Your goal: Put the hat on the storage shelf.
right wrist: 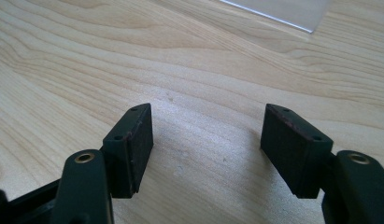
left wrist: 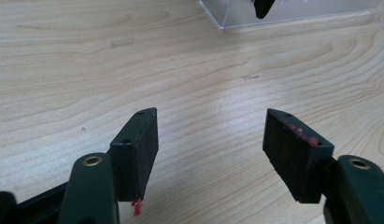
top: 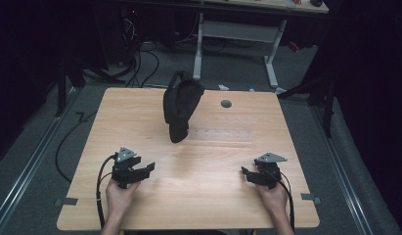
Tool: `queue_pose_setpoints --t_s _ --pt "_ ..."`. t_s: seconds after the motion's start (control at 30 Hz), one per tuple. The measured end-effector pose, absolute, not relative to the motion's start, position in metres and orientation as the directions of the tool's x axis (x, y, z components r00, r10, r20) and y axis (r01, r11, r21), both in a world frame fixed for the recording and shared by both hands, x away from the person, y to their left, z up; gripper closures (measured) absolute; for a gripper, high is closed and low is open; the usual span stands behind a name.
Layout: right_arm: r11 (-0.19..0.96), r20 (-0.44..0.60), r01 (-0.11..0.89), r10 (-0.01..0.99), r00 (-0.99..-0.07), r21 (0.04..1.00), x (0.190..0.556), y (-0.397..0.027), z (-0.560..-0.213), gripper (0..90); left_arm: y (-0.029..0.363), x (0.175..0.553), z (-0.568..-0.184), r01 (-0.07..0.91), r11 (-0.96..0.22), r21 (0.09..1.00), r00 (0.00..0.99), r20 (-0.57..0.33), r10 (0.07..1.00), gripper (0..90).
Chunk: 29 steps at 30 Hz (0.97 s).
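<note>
A black fabric item (top: 181, 104) hangs draped over a clear stand, whose clear base (top: 223, 134) lies flat on the wooden table (top: 198, 205) toward the back middle. Near the front left, my left gripper (top: 147, 170) is held low over the bare wood, well short of the fabric. Its jaws are open with nothing between them (left wrist: 210, 140). The fabric's tip (left wrist: 263, 7) and the clear stand (left wrist: 297, 14) show at the top of the left gripper view. At the front right, my right gripper (top: 245, 174) is open and empty too (right wrist: 208, 140), with the clear base's edge (right wrist: 283, 11) ahead of it.
A round grey grommet (top: 226, 104) sits in the tabletop behind the stand. Beyond the table stands a white desk frame (top: 237, 32), with cables (top: 140, 63) on the grey floor. Bare wood lies between the two grippers.
</note>
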State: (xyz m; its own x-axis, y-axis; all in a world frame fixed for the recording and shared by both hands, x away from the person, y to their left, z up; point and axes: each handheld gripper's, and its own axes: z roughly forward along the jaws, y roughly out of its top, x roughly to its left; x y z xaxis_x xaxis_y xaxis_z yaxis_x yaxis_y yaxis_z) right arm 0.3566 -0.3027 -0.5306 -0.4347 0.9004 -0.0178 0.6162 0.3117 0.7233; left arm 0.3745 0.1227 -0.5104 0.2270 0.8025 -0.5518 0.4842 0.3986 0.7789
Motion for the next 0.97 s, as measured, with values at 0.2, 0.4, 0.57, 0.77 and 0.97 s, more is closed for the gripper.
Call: queue_pose_setpoints --t_s 0.2,0.4,0.57,0.77,0.97 --pt "0.31 -0.016 0.617 0.901 -0.434 0.723 0.356 -0.303 -0.531 34.6 0.123 0.374 -0.522 0.488 0.392 0.78 0.2 -0.537 0.82 35.6" --pt "0.31 -0.016 0.617 0.901 -0.434 0.723 0.356 -0.302 -0.531 34.6 0.121 0.373 -0.534 0.488 0.369 0.791 0.179 -0.504 0.845 34.6" --pt "0.31 -0.016 0.617 0.901 -0.434 0.723 0.356 -0.302 -0.531 34.6 0.119 0.372 -0.542 0.471 0.34 0.814 0.183 -0.467 0.865 33.5" --pt "0.31 -0.016 0.617 0.901 -0.434 0.723 0.356 -0.302 -0.531 34.6 0.118 0.371 -0.544 0.449 0.337 0.828 0.193 -0.458 0.868 33.0" --pt "0.31 -0.016 0.617 0.901 -0.434 0.723 0.356 -0.302 -0.531 34.6 0.113 0.369 -0.546 0.446 0.294 0.845 0.206 -0.416 0.885 30.1"
